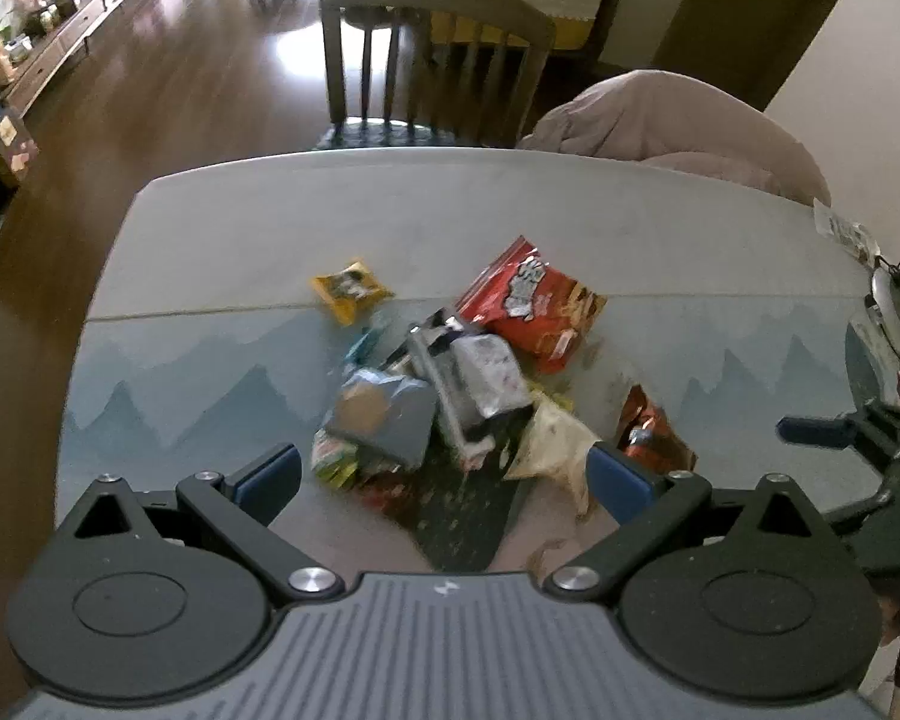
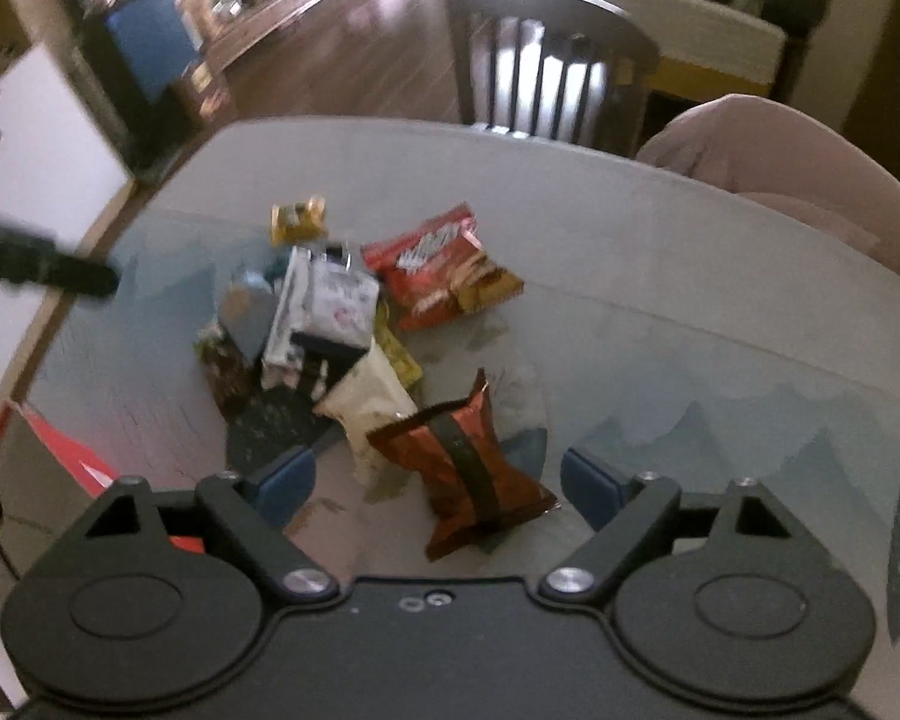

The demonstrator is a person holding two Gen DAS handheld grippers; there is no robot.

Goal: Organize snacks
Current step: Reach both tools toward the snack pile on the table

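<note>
A heap of snack packets lies mid-table. In the left wrist view I see a yellow packet (image 1: 349, 289), a big red bag (image 1: 531, 303), a silver packet (image 1: 487, 375), a grey-blue packet (image 1: 384, 417), a cream packet (image 1: 549, 441) and a small red-brown packet (image 1: 651, 432). My left gripper (image 1: 444, 480) is open and empty, above the heap's near edge. In the right wrist view my right gripper (image 2: 438, 483) is open and empty, its fingers either side of the red-brown packet (image 2: 471, 468), raised above it. The red bag (image 2: 441, 264) and silver packet (image 2: 330, 306) lie beyond.
The table (image 1: 270, 228) has a grey top with a blue mountain print. A wooden chair (image 1: 432, 54) stands at the far edge, beside a chair covered in pink cloth (image 1: 678, 120). A red-edged box (image 2: 48, 456) sits at the near left. The right gripper's finger shows at right (image 1: 816, 429).
</note>
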